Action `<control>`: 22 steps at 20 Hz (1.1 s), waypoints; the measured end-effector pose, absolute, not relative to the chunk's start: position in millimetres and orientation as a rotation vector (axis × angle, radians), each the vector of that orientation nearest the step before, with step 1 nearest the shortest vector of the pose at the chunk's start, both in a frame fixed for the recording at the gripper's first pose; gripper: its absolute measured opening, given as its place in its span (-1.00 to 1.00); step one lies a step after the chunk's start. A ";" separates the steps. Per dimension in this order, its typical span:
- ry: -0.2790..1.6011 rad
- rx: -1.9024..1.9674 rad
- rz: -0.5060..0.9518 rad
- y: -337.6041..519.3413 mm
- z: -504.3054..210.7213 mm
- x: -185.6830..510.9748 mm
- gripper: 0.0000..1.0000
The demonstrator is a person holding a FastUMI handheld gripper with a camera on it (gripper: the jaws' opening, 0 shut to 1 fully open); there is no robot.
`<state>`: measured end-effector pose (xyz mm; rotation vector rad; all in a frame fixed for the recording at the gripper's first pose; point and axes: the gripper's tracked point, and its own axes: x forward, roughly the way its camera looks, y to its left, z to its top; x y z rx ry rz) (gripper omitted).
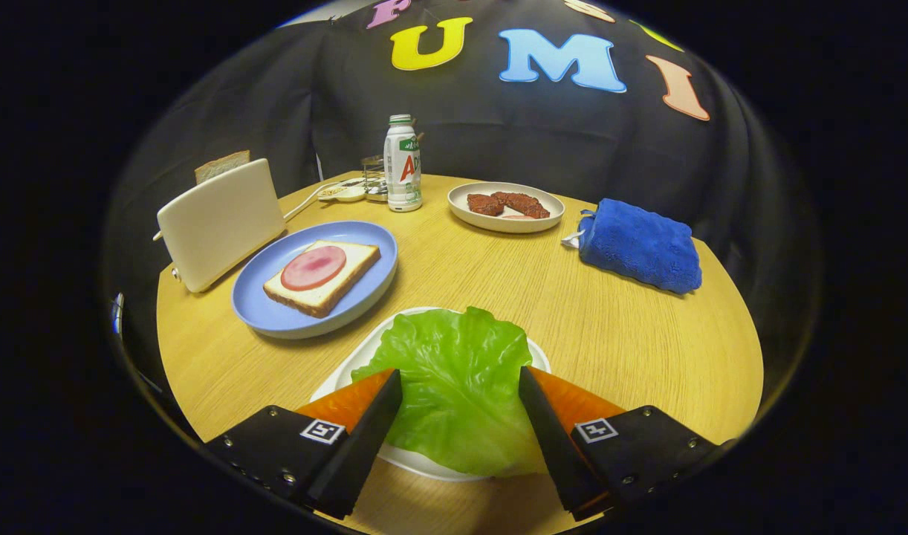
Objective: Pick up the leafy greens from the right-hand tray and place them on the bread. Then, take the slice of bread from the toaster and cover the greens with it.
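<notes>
Straddling the lettuce leaf [458, 386] on its white tray [417, 461], the tongs [460, 383] stand released. Nothing blocks the bread [350, 279] on the blue plate [276, 312]. The toaster [216, 223] stands beside it.

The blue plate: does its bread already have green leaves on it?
No, the bread carries just a pink meat slice; the lettuce lies between the open gripper fingers.

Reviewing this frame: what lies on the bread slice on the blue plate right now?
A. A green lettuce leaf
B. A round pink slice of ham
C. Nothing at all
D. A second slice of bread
B: the bread slice on the blue plate carries only a round pink ham slice; the lettuce leaf lies on the white tray between the fingers of the open tongs, not gripped.
</notes>
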<state>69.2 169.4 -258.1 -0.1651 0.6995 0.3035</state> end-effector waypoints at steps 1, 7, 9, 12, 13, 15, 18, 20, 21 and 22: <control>0.704 -0.163 0.302 170.4 -259.2 68.9 0.94; 0.720 -0.129 0.316 177.0 -262.8 65.4 0.87; 0.722 -0.135 0.308 177.8 -264.6 67.3 0.59; 0.722 -0.113 0.317 184.2 -265.6 67.0 0.21; 0.722 -0.116 0.320 186.1 -264.2 65.9 -0.16; 0.743 -0.117 0.307 187.1 -265.5 65.2 -0.16; 0.764 -0.129 0.301 189.4 -263.8 62.7 -0.16; 0.764 -0.139 0.306 190.4 -263.5 61.3 -0.16; 0.766 -0.139 0.306 190.7 -263.2 61.0 -0.16; 0.769 -0.137 0.305 191.0 -263.8 61.4 -0.16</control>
